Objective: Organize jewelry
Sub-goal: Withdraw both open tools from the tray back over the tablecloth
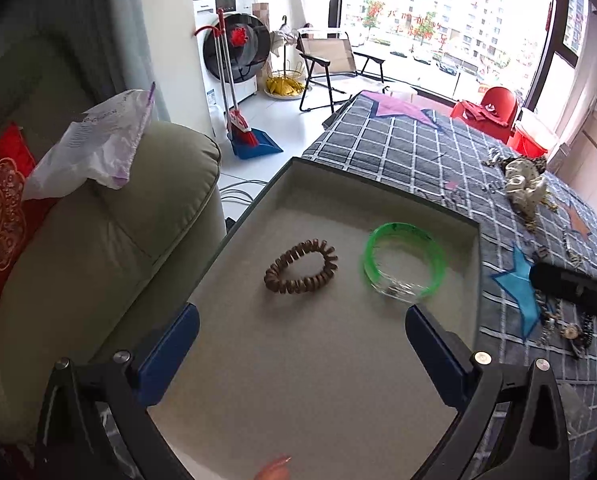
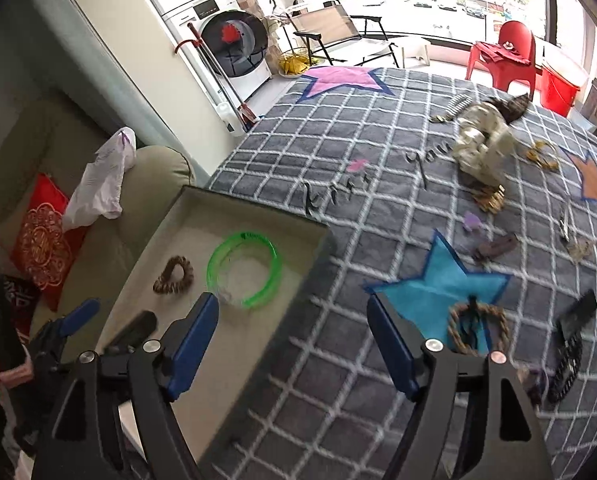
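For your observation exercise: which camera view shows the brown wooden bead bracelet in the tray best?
The left wrist view: the brown wooden bead bracelet lies large and central, each disc bead distinct, between the open fingers. The right wrist view shows it smaller, off to the left and slightly blurred, beside the green translucent bangle.

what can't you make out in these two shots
- Near end of the tray, left wrist view: cut off by the bottom edge and the left tool.
- Pile of chains, left wrist view: partly behind a dark bar, too small to separate.
- Cream bundle, right wrist view: blurred, kind unclear.
- Dark strap, right wrist view: near the edge, distorted.
- Rope ring: near side behind the right tool's finger.
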A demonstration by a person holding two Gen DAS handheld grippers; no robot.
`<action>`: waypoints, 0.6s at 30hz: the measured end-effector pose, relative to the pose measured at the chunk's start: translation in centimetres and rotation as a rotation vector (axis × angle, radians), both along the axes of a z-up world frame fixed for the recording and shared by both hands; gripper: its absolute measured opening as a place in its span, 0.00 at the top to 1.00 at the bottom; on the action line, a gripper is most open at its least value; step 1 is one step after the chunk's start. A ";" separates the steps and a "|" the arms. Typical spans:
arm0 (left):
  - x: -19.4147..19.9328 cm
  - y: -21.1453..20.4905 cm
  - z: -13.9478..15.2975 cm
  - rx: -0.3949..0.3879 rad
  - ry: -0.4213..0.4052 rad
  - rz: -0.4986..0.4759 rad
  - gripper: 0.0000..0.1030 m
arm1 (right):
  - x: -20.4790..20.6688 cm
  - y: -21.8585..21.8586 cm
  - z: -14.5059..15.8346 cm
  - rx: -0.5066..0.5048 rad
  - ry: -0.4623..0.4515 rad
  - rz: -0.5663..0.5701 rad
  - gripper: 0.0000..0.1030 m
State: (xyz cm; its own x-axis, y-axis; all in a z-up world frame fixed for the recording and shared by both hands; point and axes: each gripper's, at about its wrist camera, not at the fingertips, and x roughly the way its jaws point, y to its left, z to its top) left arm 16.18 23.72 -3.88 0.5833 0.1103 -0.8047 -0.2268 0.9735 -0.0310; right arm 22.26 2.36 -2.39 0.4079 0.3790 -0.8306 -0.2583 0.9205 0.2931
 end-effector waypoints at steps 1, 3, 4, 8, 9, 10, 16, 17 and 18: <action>-0.5 -0.3 0.3 0.006 -0.006 0.005 0.00 | -0.5 -0.4 0.0 0.001 0.005 -0.001 0.23; -1.4 -1.0 0.8 0.028 -0.015 0.007 0.00 | -1.8 -1.4 0.1 0.012 0.012 0.001 0.21; -1.9 -1.3 1.0 0.034 -0.015 0.003 0.00 | -2.3 -1.8 0.2 0.014 0.012 0.001 0.21; -3.9 -2.7 1.5 0.009 -0.017 -0.030 0.00 | -4.7 -3.8 0.7 0.030 0.003 -0.009 0.20; -4.5 -3.1 1.7 0.005 -0.021 -0.033 0.00 | -5.3 -4.5 0.8 0.038 0.001 -0.017 0.19; -4.9 -3.4 1.7 0.002 -0.023 -0.035 0.00 | -5.8 -5.2 0.9 0.047 -0.001 -0.024 0.19; -7.7 -6.2 2.2 -0.064 -0.037 -0.073 0.00 | -8.8 -9.4 1.4 0.078 -0.001 -0.082 0.17; -8.1 -6.7 2.3 -0.062 -0.040 -0.078 0.00 | -9.3 -10.3 1.5 0.087 -0.002 -0.096 0.17; -8.3 -7.1 2.4 -0.062 -0.043 -0.082 0.00 | -9.8 -11.2 1.5 0.094 -0.004 -0.109 0.17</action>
